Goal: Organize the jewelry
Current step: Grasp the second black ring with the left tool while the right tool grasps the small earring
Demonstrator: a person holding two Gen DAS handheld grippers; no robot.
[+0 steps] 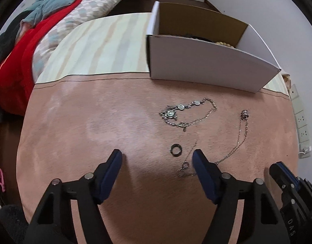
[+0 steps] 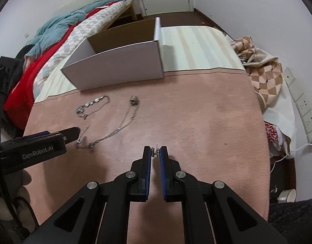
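Right wrist view: small earring pinched between the fingers at their tips.

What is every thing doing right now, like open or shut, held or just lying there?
left gripper: open, holding nothing.
right gripper: shut on small earring.
white box: open, some jewelry inside.
bracelet: lying loose on pink cloth.
ring: lying flat.
necklace: stretched out, unheld.

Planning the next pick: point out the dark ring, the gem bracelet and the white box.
dark ring (image 1: 176,150), left wrist view, on its band's left edge.
gem bracelet (image 1: 181,107), left wrist view, on a round stone.
white box (image 2: 119,69), right wrist view, on its near outer wall.
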